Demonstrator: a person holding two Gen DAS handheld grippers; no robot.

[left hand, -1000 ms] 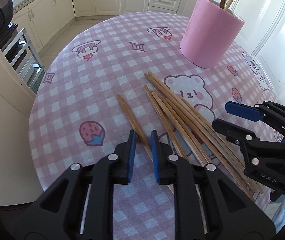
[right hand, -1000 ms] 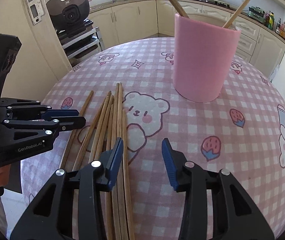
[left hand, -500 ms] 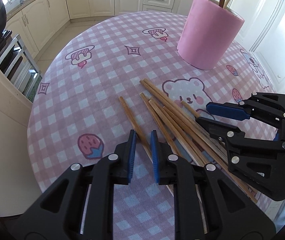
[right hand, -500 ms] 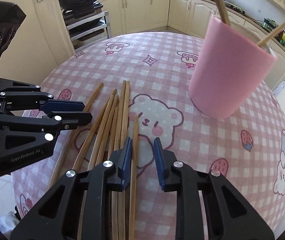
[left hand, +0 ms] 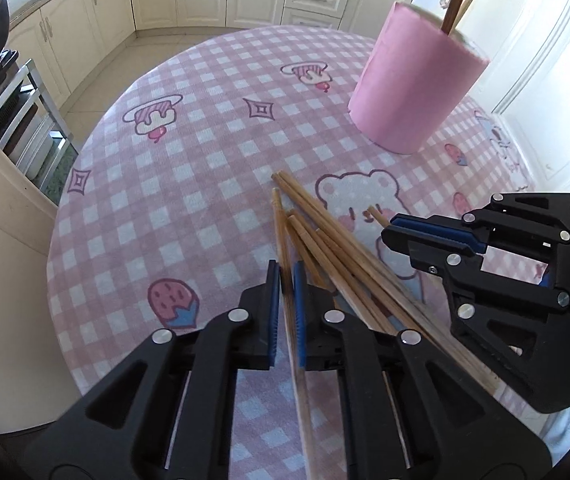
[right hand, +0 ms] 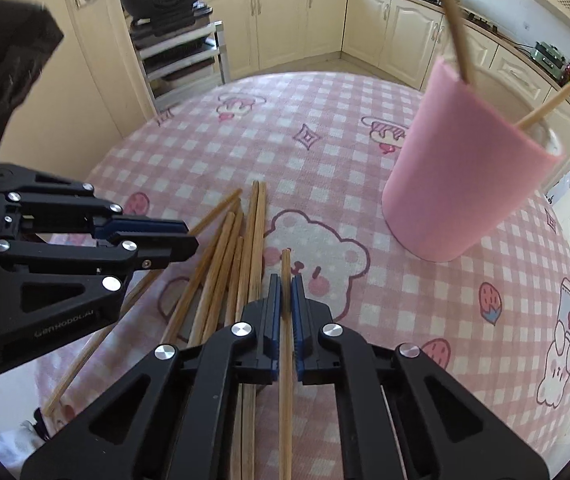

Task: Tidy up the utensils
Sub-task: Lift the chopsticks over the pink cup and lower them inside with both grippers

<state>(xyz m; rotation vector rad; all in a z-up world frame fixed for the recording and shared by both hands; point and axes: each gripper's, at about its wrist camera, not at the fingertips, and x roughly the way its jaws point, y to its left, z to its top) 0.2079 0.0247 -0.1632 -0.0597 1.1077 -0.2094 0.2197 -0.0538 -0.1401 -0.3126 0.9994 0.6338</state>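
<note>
Both tongs are pinched shut, each on a single wooden chopstick. Left tongs (left hand: pixel 287 280) clamp the leftmost chopstick (left hand: pixel 279 224), whose far end angles up off the checked cloth while its near end runs under the tool body. Right tongs (right hand: pixel 285 292) grip the rightmost chopstick (right hand: pixel 285 264), which lies a little apart from the rest over the printed bear. Remaining chopsticks (right hand: pixel 241 248) lie fanned in a loose bundle on the round surface (right hand: pixel 325 168), between the two tools. Pink cup (right hand: pixel 465 176) stands upright toward the far right of the surface, well apart from the bundle, with two sticks already leaning out of its mouth.

Judged step: lifting one stick in each hand for transfer to the cup. To do it well, raise each stick clear of the bundle before swinging it, so that neighbours are not dragged or rolled toward the surface edge. Each grip sits some way back from the far tip, so a stick may pivot; tilt it tip-down early. Approach the cup one tool at a time, entering beside the leaning sticks, not against them
</note>
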